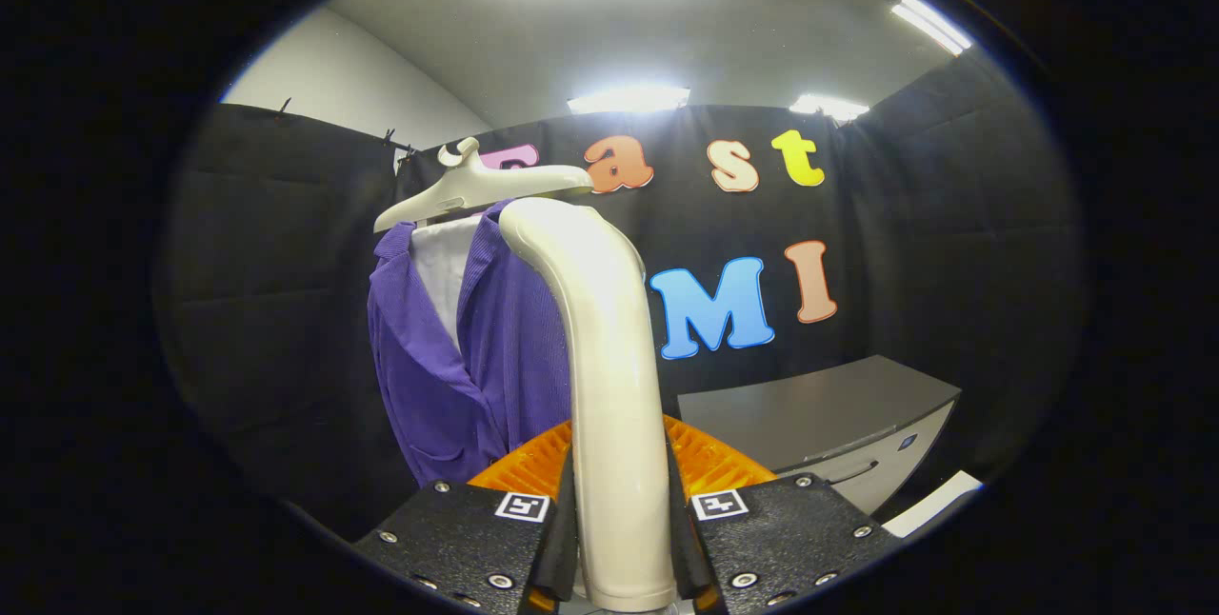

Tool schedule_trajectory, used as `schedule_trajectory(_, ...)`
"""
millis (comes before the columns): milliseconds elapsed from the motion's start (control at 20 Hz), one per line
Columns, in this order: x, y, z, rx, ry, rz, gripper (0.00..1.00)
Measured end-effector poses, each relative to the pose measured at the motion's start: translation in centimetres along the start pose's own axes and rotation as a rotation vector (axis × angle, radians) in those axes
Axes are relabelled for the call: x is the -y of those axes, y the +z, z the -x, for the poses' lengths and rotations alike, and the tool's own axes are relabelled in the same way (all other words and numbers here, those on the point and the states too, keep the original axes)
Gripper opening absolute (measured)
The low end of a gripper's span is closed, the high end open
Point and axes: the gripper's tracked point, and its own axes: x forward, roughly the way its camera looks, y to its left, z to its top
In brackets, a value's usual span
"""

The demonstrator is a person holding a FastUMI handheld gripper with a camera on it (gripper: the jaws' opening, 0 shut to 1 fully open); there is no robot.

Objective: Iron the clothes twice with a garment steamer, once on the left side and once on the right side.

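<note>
Item 1, gripper point(619, 539): I am holding the garment steamer point(609, 377) by its handle, both fingers pressing on it, head curving up ahead of them. Item 2, purple garment point(476, 358): hanging on a pale hanger point(476, 188), just beyond the steamer, open over a white lining. Progress: I am judging neither of the 2 passes provably done; left and right strokes remaining. Item 3, grey cabinet point(819, 415): drawer closed, contents hidden.

Steamer handle point(609, 386), clamped between the gripper point(621, 539) fingers: glossy cream. Jacket point(476, 358), beyond the fingers: purple, fine ribbed texture, white lining at the collar. Hanger point(476, 187): cream. Cabinet point(819, 415), ahead and right: grey top, white front.
</note>
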Motion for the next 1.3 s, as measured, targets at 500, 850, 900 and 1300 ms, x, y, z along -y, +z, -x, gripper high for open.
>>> schedule_trajectory(500, -3.3, 1.8, -4.8, 0.136, -0.110, 0.138, 0.40)
schedule_trajectory(850, -6.2, -0.4, -8.7, 0.136, -0.162, 0.221, 0.40)
schedule_trajectory(900, -6.8, -0.9, -9.2, 0.129, -0.159, 0.243, 0.40)
schedule_trajectory(1300, -8.6, -5.0, -11.5, 0.046, -0.169, 0.310, 0.40)
